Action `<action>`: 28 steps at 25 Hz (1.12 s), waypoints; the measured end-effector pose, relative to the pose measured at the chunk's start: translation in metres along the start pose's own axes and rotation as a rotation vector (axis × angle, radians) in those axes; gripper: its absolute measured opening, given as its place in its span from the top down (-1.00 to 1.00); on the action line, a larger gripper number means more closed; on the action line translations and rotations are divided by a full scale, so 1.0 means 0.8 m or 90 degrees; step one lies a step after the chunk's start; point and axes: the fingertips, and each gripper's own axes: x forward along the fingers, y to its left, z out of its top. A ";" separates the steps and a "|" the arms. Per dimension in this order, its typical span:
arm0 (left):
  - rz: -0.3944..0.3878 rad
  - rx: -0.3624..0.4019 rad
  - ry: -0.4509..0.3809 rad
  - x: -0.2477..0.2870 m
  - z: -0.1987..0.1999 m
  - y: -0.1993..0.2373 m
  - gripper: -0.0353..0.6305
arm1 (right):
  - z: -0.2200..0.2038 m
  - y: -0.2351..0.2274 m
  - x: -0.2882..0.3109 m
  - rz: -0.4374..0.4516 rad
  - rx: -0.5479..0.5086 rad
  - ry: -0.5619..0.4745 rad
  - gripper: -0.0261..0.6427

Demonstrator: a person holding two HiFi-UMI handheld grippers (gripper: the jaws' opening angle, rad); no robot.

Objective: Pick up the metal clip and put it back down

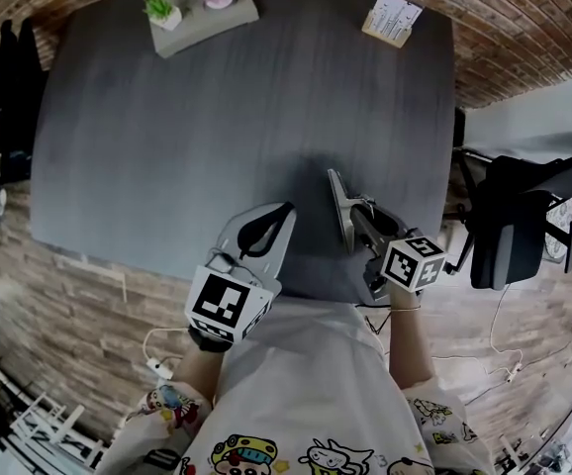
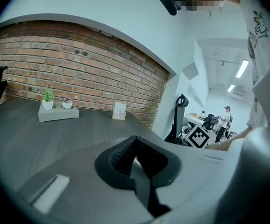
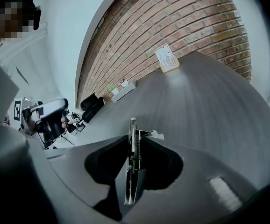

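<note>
Right gripper holding metal clip, seemingly above table

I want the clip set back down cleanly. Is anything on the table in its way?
Nothing visible does. The right gripper holds the clip over bare table; the planter tray and card sit at the far edge.

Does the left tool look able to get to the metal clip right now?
Probably yes. The metal clip is close beside the left tool, with only table between them. But the right tool grips it, and the left tool is shut.
</note>
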 end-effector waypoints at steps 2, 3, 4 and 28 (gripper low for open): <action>0.000 0.000 0.002 0.001 -0.001 -0.001 0.88 | -0.004 -0.002 0.001 0.003 0.004 0.008 0.65; 0.000 0.000 0.003 0.001 -0.003 -0.002 0.88 | -0.007 -0.002 0.002 0.006 0.004 0.014 0.65; 0.000 0.000 0.004 0.001 -0.004 -0.003 0.88 | -0.009 -0.002 0.003 0.009 0.003 0.021 0.65; 0.012 0.002 -0.015 0.003 0.007 0.000 0.89 | -0.020 -0.015 0.017 0.049 0.108 0.078 0.49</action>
